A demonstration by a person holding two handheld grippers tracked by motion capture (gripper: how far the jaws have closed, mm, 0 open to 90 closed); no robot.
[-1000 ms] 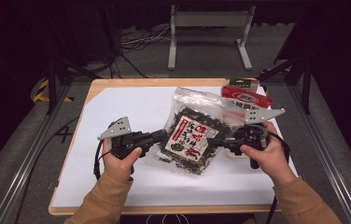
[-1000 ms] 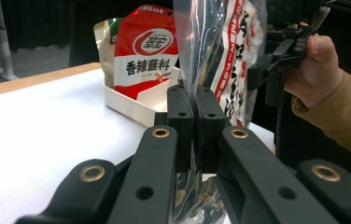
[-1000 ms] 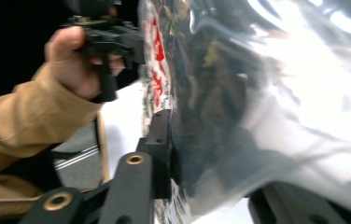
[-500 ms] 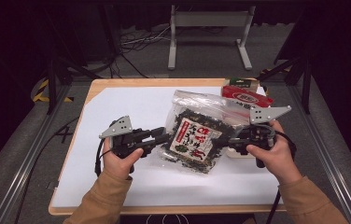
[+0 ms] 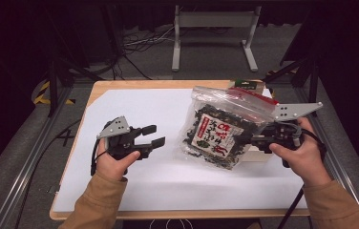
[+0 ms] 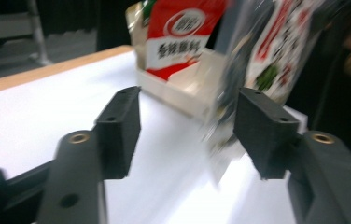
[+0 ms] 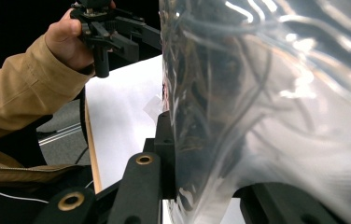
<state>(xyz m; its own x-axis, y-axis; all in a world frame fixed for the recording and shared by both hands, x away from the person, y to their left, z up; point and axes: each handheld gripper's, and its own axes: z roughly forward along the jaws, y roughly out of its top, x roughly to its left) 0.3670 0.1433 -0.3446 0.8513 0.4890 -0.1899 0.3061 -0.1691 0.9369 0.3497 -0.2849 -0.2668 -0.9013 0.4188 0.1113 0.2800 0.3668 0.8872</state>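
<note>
From the high view, the right gripper (image 5: 251,139) has the clear bag of dried greens (image 5: 218,133) clamped by its side edge and holds it tilted up off the white sheet (image 5: 134,114), probably so it can be carried. The left gripper (image 5: 154,141), well left of the bag, has just been opening its jaws and has nothing between them; it looks to have handed the bag over. Behind the bag, a shallow box (image 5: 258,155) holds other packets.

In the left gripper view, the bag (image 6: 276,42) hangs blurred beyond the spread jaws, with a red packet (image 6: 176,35) in the box (image 6: 183,88) beside it.

In the right gripper view, the bag (image 7: 276,116) presses against the jaw, and the left gripper (image 7: 113,35) sits beyond it.
</note>
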